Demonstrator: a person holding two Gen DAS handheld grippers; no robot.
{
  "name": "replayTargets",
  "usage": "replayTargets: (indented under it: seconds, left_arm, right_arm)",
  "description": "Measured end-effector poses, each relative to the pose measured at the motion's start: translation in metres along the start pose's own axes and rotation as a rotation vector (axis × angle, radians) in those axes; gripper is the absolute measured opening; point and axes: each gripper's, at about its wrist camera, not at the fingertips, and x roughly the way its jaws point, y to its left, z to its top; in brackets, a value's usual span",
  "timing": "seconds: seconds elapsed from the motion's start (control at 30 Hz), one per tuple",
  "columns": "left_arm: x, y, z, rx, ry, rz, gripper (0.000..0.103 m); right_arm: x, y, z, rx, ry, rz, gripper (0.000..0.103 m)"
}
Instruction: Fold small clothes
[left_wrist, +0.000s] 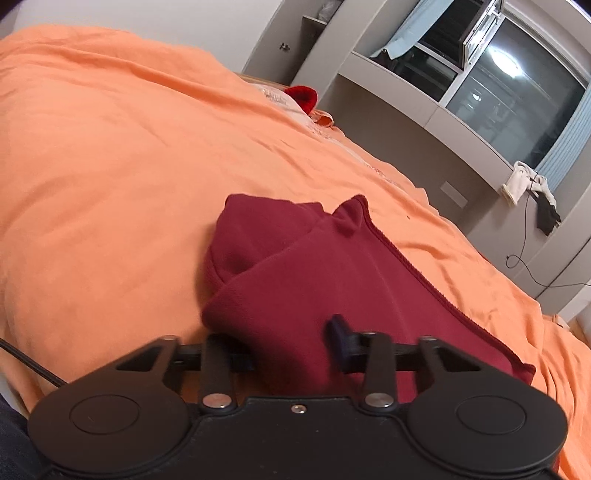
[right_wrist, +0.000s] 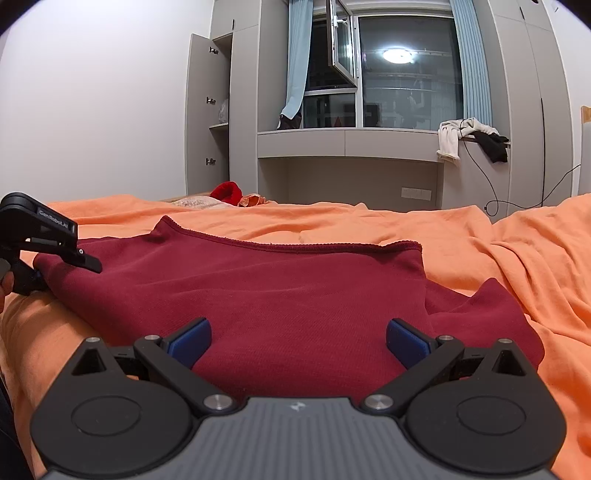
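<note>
Folding maroon garment (right_wrist: 280, 288) lying on orange bed (right_wrist: 517, 258); left gripper (left_wrist: 295, 343) fingers pinching garment's left edge, fold partly lifted; right gripper (right_wrist: 298, 341) fingers spread, hovering over near hem; next move likely calling for right grasp to carry fold across evenly.

Matt knit garment (right_wrist: 280, 291) (orange cloth bedspread (right_wrist: 517, 258)).
</note>
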Motion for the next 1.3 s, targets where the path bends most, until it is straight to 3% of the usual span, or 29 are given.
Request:
replayTargets:
  seconds: [0.07, 0.2, 0.33, 0.5, 0.7, 0.83, 0.93, 1.03, 1.1, 1.2, 1.3]
  left_arm:
    - [-0.003, -0.005, 0.004, 0.015, -0.021, -0.007, 0.02]
    - [-0.014, -0.031, 0.012, 0.114, -0.089, -0.055, 0.015]
    - [-0.028, -0.075, 0.018, 0.284, -0.149, -0.149, 0.014]
    - [-0.044, -0.136, 0.011, 0.554, -0.162, -0.287, 0.014]
    - [-0.056, -0.197, -0.045, 0.85, -0.112, -0.454, 0.014]
    - [-0.05, -0.212, -0.095, 1.005, 0.002, -0.502, 0.016]
    - [-0.044, -0.208, -0.114, 1.044, 0.017, -0.49, 0.024]
    - [-0.046, -0.2, -0.117, 1.028, 0.033, -0.526, 0.046]
    - [-0.051, -0.196, -0.118, 1.025, 0.042, -0.576, 0.069]
    - [-0.062, -0.187, -0.116, 1.031, -0.004, -0.61, 0.084]
    - [-0.074, -0.182, -0.112, 1.032, -0.056, -0.602, 0.091]
  right_arm:
    - [-0.001, 0.0, 0.001, 0.005, 0.002, 0.003, 0.103]
    - [-0.007, -0.004, 0.006, 0.022, -0.002, 0.008, 0.103]
    - [-0.017, -0.016, 0.014, 0.062, -0.03, -0.018, 0.103]
    - [-0.04, -0.046, 0.03, 0.126, -0.101, -0.082, 0.103]
    - [-0.062, -0.103, 0.046, 0.229, -0.161, -0.242, 0.103]
    - [-0.069, -0.141, 0.043, 0.365, -0.146, -0.273, 0.103]
    - [-0.07, -0.159, 0.038, 0.44, -0.13, -0.262, 0.103]
    - [-0.066, -0.168, 0.035, 0.481, -0.111, -0.236, 0.103]
    - [-0.064, -0.171, 0.034, 0.492, -0.102, -0.221, 0.103]
    - [-0.06, -0.172, 0.033, 0.507, -0.097, -0.213, 0.103]
    - [-0.06, -0.175, 0.031, 0.535, -0.103, -0.204, 0.103]
